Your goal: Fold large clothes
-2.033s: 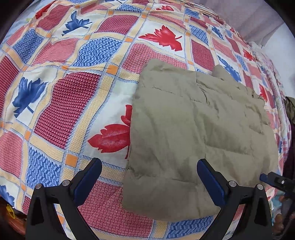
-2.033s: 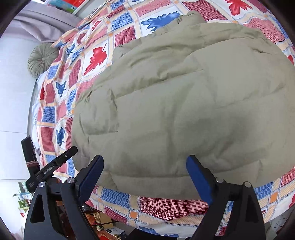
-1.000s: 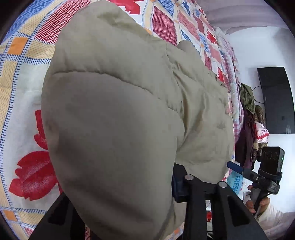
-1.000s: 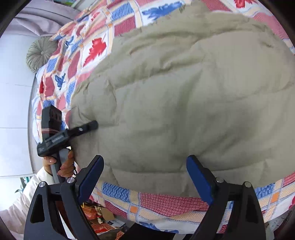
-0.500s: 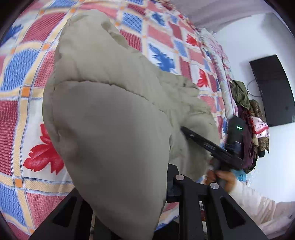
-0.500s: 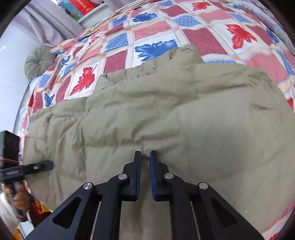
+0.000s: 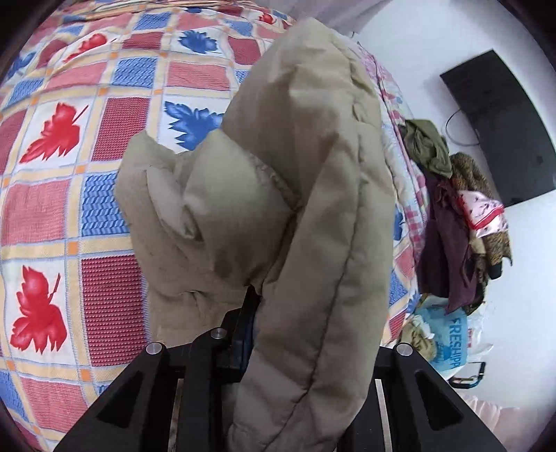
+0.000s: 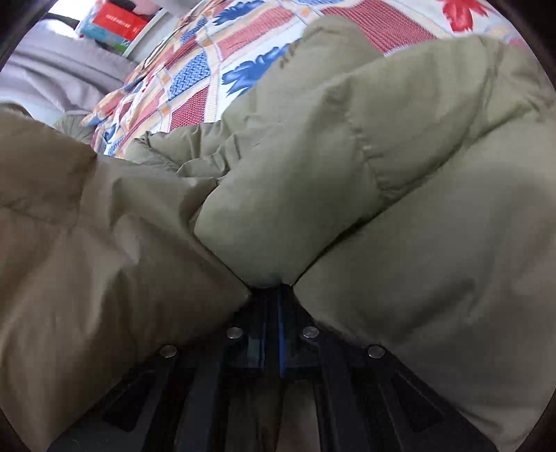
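Note:
A khaki padded jacket [image 7: 305, 174] lies on a bed with a red, blue and white leaf-patterned bedspread [image 7: 69, 208]. My left gripper [image 7: 274, 313] is shut on a thick edge of the jacket and holds it raised, so the fabric stands upright in front of the camera and hides the right finger. In the right wrist view the jacket [image 8: 399, 174] fills most of the frame. My right gripper [image 8: 272, 292] is shut, jaws together, its tips sunk into a crease of the jacket, with the padding bulging on both sides. The bedspread [image 8: 194, 80] shows beyond.
A heap of dark clothes [image 7: 458, 215] hangs past the bed's right side under a black wall screen [image 7: 500, 128]. A blue-printed plastic bag [image 7: 448, 340] sits on the floor below. Grey fabric [image 8: 52, 69] and coloured boxes [image 8: 114, 24] lie past the bed's far end.
My left gripper closed on the jacket's edge and lifted it up and over. My right gripper went from wide open to shut and pushed down into the jacket.

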`<state>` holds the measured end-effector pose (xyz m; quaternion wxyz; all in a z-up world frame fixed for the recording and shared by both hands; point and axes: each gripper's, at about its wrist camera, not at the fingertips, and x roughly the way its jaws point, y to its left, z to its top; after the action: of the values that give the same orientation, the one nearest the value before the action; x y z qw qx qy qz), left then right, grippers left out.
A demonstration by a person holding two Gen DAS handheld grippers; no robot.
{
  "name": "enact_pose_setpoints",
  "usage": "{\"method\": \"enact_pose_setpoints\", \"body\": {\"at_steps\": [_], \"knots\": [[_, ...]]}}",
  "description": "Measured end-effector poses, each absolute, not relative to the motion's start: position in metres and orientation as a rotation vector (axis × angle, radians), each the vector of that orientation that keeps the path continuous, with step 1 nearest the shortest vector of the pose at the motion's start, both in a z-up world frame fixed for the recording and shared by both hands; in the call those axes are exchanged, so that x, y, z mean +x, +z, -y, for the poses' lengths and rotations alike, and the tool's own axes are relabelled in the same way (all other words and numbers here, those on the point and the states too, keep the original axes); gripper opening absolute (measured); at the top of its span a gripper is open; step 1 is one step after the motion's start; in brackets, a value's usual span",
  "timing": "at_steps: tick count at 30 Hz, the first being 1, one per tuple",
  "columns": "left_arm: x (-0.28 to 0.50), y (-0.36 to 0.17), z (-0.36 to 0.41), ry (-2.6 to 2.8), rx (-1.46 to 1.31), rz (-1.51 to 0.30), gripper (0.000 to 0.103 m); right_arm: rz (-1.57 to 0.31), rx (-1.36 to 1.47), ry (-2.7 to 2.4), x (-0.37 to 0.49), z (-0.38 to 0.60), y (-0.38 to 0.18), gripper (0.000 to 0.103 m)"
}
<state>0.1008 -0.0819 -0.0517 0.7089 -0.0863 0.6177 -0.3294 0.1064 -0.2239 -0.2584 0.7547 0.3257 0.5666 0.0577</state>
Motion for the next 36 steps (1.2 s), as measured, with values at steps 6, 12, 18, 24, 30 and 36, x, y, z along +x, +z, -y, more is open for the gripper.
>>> {"method": "enact_pose_setpoints", "body": {"at_steps": [6, 12, 18, 24, 30, 36], "knots": [[0.092, -0.046, 0.137, -0.729, -0.091, -1.397, 0.025, -1.252, 0.909, 0.195, 0.108, 0.254, -0.259, 0.001], [0.092, -0.072, 0.196, -0.907, -0.114, -1.463, 0.064, -1.115, 0.915, 0.111, 0.061, 0.334, -0.206, 0.006], [0.096, -0.138, 0.256, -1.147, -0.218, -1.582, 0.064, -1.052, 0.959, -0.065, -0.017, 0.403, -0.194, 0.006], [0.091, -0.193, 0.281, -1.080, -0.177, -1.604, 0.064, -1.044, 1.046, -0.128, -0.071, 0.423, -0.205, 0.006], [0.080, -0.173, 0.277, -1.059, -0.089, -1.488, 0.064, -1.037, 1.107, -0.107, -0.112, 0.428, -0.195, 0.043], [0.079, -0.110, 0.234, -1.021, -0.054, -1.259, 0.064, -0.955, 1.141, -0.041, -0.110, 0.428, -0.173, 0.069]]}}
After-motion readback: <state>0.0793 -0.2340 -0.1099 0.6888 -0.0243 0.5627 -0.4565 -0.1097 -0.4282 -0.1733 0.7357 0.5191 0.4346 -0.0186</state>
